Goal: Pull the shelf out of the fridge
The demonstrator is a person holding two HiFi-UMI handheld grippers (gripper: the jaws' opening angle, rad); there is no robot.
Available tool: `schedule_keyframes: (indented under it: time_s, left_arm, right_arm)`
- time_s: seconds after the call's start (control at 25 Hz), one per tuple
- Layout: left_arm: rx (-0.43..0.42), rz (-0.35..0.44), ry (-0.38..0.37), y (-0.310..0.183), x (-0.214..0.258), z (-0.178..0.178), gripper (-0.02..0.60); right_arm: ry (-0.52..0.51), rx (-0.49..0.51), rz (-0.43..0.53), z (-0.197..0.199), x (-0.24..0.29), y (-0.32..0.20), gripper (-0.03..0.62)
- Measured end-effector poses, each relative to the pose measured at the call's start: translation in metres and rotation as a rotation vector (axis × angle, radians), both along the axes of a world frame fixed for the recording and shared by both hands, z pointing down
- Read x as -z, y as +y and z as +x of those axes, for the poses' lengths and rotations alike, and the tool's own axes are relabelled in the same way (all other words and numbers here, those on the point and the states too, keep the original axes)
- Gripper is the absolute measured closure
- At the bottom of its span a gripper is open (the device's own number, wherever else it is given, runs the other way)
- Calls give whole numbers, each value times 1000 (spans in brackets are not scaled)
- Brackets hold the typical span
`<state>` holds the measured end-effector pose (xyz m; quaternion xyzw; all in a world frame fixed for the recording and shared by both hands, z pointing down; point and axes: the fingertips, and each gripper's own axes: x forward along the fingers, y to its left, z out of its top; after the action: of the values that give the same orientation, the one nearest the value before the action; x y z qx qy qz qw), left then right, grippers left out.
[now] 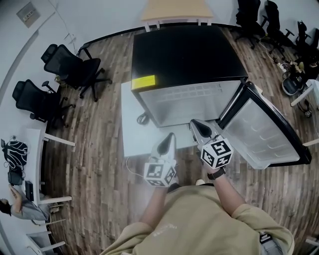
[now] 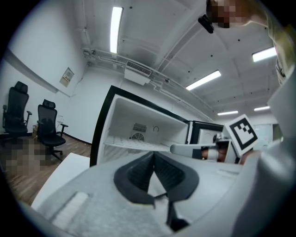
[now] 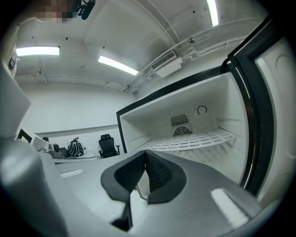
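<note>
The black fridge (image 1: 184, 50) stands with its door (image 1: 264, 129) swung open to the right. A white wire shelf (image 3: 194, 139) spans its white inside below a round fan grille, and it also shows in the left gripper view (image 2: 134, 144). Both grippers hover just in front of the opening, clear of the shelf. My left gripper (image 1: 170, 136) (image 2: 154, 153) is shut with nothing between its pads. My right gripper (image 1: 195, 123) (image 3: 145, 152) is also shut and empty, a little nearer the opening, at its right half. The right gripper (image 2: 173, 149) reaches in from the right in the left gripper view.
The fridge rests on a white platform (image 1: 132, 134) with a cable (image 1: 143, 118) by its left corner. Black office chairs (image 1: 70, 64) stand at the left and far right. A wooden table (image 1: 174, 10) is behind the fridge. A person (image 1: 20, 204) sits at a desk, lower left.
</note>
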<state>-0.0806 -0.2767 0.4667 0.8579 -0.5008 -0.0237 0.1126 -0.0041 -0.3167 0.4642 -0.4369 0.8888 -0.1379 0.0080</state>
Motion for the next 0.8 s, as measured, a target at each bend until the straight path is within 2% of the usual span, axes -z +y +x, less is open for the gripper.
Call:
schedule_keyframes:
  time_s: [0.4,0.52,0.64,0.68,0.8]
  left_arm:
    - [19,-20,13,-23,-3,-18,580]
    - [29,-35,16,-25,-9,-21,580]
    - [41,-43,18,-27,-11,-24,580]
    - [47,-46,18,-27,-12,-25,580]
    - [65,-53,20,-27,-15,-30,580]
  right_arm:
    - [-90,-43,-76,-13,-22,-41,575]
    - [-133,-55,-99,-12,-26,-54,534]
    - [-221,-74,-151,-6,-32,-72,462]
    - [-268,-80,-172,-4,-33,-77,435]
    - [-455,-98,-227,5,-36,-94,416]
